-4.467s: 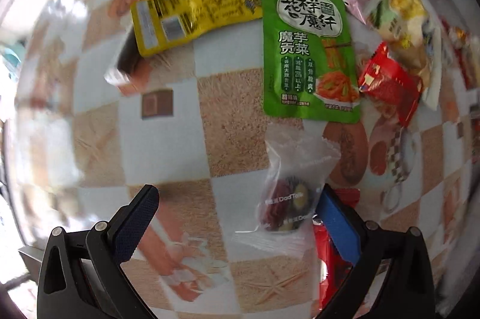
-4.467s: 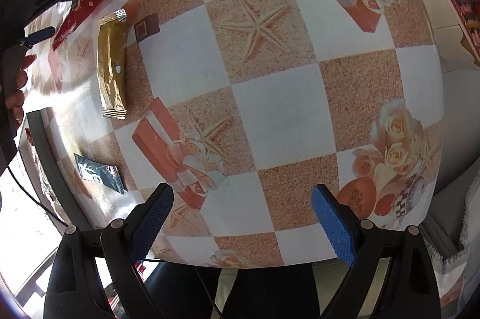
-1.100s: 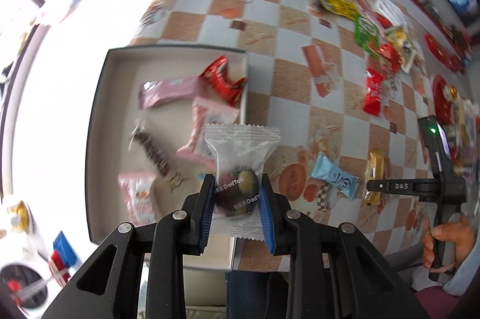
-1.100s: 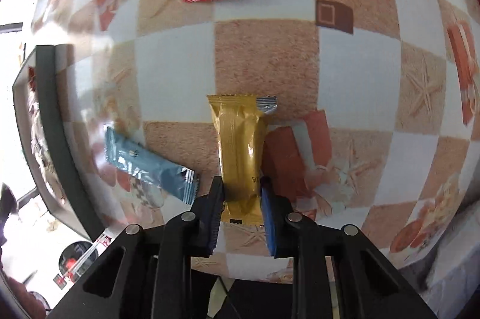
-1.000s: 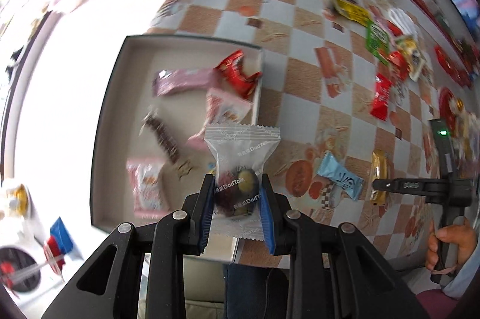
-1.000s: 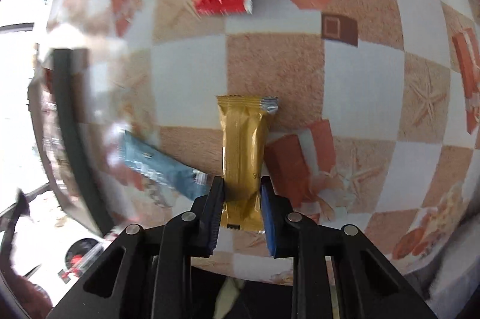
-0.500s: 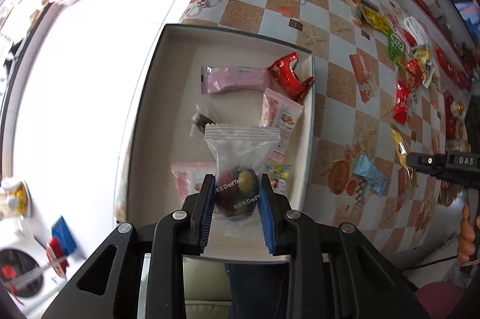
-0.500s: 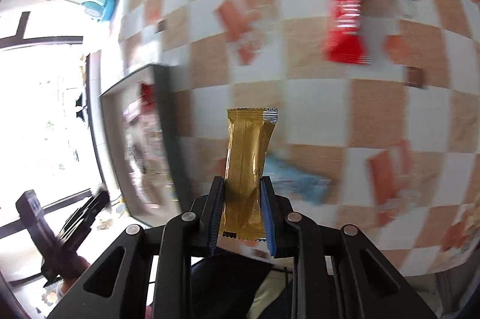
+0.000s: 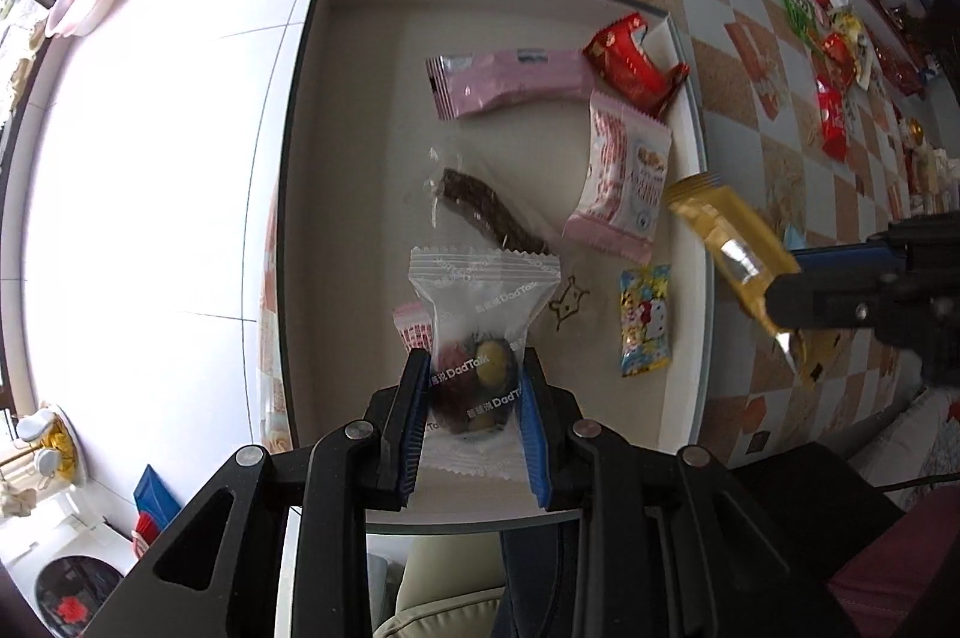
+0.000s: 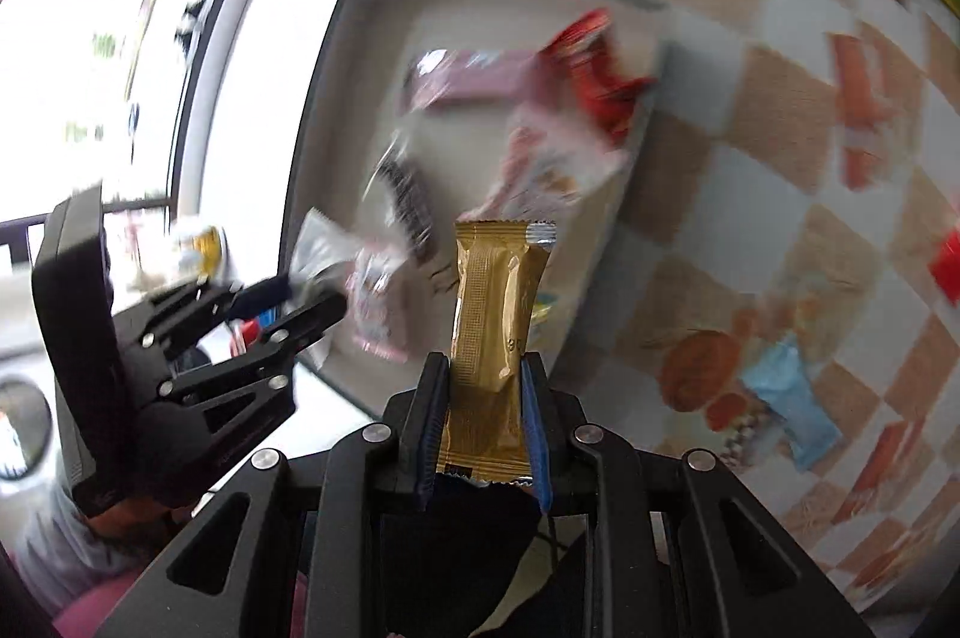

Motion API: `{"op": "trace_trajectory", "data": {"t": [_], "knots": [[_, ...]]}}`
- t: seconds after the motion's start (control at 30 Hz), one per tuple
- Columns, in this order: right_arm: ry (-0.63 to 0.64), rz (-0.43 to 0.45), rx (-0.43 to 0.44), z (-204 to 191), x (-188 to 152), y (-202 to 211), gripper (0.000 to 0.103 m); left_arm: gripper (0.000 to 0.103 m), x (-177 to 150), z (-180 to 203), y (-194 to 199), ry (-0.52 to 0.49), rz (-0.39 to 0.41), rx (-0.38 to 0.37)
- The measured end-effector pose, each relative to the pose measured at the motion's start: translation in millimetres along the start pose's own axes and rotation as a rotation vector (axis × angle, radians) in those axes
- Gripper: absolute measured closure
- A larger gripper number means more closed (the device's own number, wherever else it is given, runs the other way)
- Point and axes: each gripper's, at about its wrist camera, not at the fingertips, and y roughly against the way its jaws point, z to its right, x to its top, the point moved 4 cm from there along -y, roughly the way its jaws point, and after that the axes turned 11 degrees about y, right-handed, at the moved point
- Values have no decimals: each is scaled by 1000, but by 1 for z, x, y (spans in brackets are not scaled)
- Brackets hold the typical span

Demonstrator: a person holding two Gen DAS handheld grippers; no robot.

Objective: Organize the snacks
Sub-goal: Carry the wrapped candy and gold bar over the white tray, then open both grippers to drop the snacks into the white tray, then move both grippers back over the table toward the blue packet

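My left gripper (image 9: 474, 386) is shut on a clear DadTalk candy packet (image 9: 480, 314) and holds it above the near part of the beige tray (image 9: 360, 110). My right gripper (image 10: 483, 398) is shut on a gold snack bar (image 10: 495, 302), held upright over the tray's right rim. The gold bar (image 9: 729, 248) and right gripper (image 9: 840, 290) also show in the left wrist view; the left gripper (image 10: 300, 296) shows in the right wrist view. The tray holds a pink bar (image 9: 510, 83), a red packet (image 9: 630, 59), a pink-white packet (image 9: 624, 182), a dark bar (image 9: 492, 212) and a cartoon candy (image 9: 645, 320).
The tray sits at the edge of a checkered table (image 9: 780, 38). More snacks (image 9: 831, 122) lie far right on it, and a light blue packet (image 10: 792, 398) lies right of the tray. White tiled floor (image 9: 150, 158) lies left of the tray.
Both grippers have moved over the tray with their snacks. The right gripper lifted the gold bar off the table and swung left toward the tray.
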Motion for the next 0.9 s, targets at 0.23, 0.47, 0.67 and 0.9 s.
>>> {"op": "trace_trajectory", "data": {"t": [0.23,0.47,0.67,0.9], "knots": [[11,-95,-63,3,-5,-19,2,32,-4,-8,-10,55,-32,8],[-246,-62,-123,77,-45,1,1,26,9,2,1,100,8,-6],[-530,-28,-104,149,-108,15,1,25,22,31,5,58,20,-14],[-758,-43,-45,193,-161,18,1,25,22,63,3,2,21,-14]]}}
